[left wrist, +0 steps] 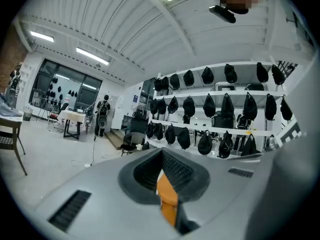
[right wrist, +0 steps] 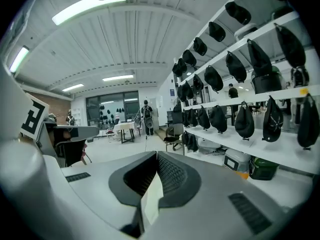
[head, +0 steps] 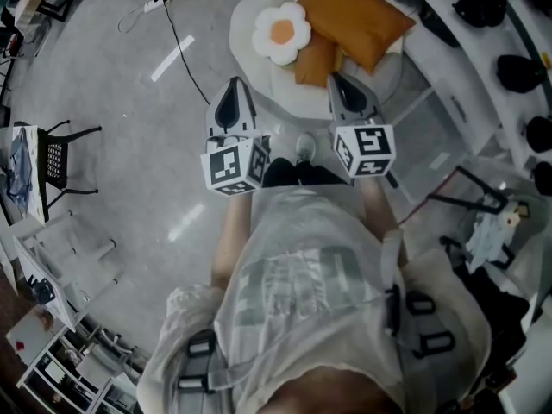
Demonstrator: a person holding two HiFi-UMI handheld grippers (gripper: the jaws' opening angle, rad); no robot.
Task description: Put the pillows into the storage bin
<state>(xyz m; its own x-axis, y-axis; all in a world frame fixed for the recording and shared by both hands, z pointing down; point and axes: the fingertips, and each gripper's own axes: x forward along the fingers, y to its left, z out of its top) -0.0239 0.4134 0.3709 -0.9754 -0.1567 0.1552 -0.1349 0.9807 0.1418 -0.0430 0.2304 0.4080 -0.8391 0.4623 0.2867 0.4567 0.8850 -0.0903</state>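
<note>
only the head view shows the pillows: a large orange pillow [head: 358, 15], a flower pillow [head: 282, 32] and a smaller orange pillow [head: 316, 59] lie on a white round surface [head: 297, 102] ahead of me. my gripper views show shelves of dark bags [left wrist: 220, 109]. my left gripper [head: 233, 89] and right gripper [head: 349, 89] are clenched, seemingly on nothing, held side by side, nearly level.

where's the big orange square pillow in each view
Head view: big orange square pillow top centre, lying on the round white surface.
Left gripper view: only an orange sliver low centre; cannot tell whether it is the pillow.
Right gripper view: not in it.
Shared landmark: white shelves of black bags.
</note>
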